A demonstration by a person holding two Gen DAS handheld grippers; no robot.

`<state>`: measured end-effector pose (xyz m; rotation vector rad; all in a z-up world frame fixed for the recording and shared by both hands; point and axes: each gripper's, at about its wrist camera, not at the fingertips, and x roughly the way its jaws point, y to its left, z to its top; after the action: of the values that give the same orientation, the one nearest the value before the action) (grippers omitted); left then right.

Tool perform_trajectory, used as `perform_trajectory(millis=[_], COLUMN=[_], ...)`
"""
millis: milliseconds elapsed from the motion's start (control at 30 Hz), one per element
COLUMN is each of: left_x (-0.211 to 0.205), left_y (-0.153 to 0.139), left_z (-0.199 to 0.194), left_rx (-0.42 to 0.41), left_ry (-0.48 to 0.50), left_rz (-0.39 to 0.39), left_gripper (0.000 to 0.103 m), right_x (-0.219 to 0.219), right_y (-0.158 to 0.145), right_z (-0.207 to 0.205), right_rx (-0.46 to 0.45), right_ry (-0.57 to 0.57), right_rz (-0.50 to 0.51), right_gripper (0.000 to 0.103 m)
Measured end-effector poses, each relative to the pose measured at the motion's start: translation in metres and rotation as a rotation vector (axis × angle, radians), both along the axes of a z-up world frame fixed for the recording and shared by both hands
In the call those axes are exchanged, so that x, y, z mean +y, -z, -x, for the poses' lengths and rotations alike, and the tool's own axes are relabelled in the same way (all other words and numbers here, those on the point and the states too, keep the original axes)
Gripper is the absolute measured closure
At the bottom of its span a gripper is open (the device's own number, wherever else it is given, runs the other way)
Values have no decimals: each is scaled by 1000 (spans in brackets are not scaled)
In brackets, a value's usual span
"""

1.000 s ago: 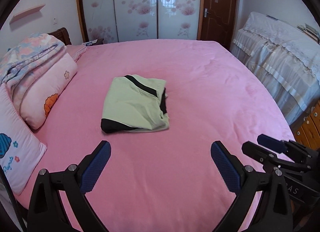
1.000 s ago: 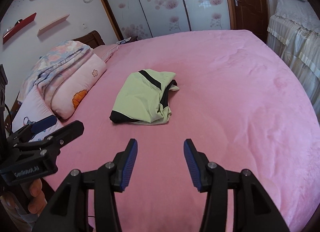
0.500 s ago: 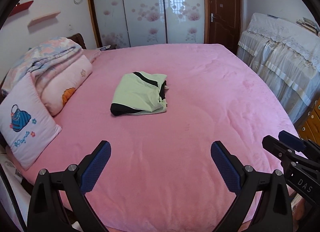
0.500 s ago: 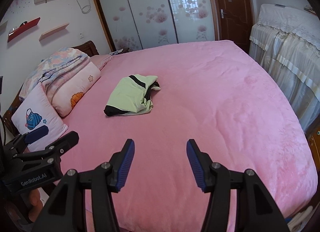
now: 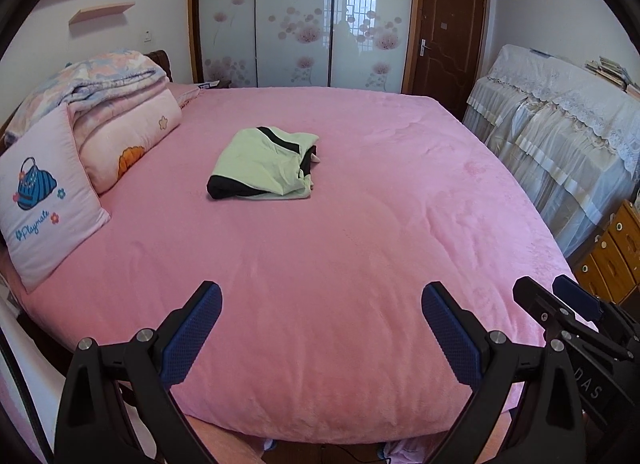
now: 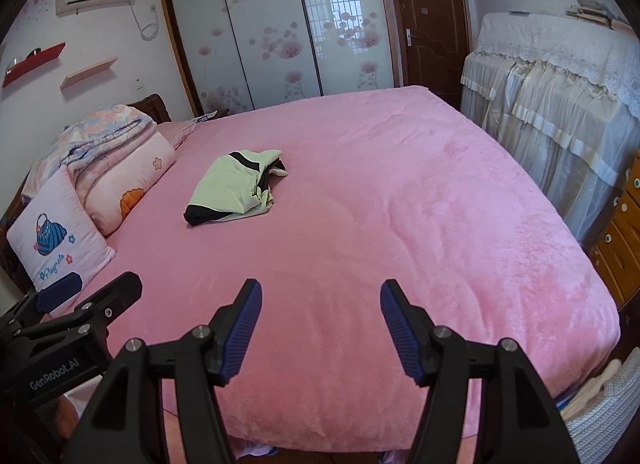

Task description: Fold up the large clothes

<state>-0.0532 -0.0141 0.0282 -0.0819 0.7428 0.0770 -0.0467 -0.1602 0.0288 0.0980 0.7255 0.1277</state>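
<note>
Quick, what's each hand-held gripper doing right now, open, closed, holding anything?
Left hand-held gripper: open, holding nothing.
Right hand-held gripper: open, holding nothing.

The bed (image 5: 360, 256) lies in front of both grippers. The left gripper (image 5: 322, 310) and the right gripper (image 6: 321, 306) hang over its near edge, side by side, with the left one at the left. The folded shirt (image 5: 262, 163) lies on the bed, far ahead of them and a bit to the left. The pillows (image 5: 48, 191) and the folded quilt (image 5: 100, 75) sit on the bed's left end. The wardrobe (image 5: 296, 19) stands behind the bed. The door (image 5: 448, 35) is right of it. A covered cabinet (image 5: 560, 123) stands to the right of the bed.
</note>
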Motion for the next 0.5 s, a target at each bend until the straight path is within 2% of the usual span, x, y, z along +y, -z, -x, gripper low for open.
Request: perform_trajectory(millis=[167, 267, 500], left_x=[-1, 3, 9], left_y=[6, 11, 16], left_z=[7, 8, 9], left_rx=[15, 33, 41], left_ry=[-3, -9, -21], left_rz=[-2, 17, 0], left_gripper=[3, 3, 3], right_x=[8, 9, 12], right_y=[0, 2, 10], right_z=[9, 8, 6], right_rx=[-31, -24, 3], right_ry=[-6, -11, -22], right_rz=[77, 76, 61], right_gripper=[40, 40, 39])
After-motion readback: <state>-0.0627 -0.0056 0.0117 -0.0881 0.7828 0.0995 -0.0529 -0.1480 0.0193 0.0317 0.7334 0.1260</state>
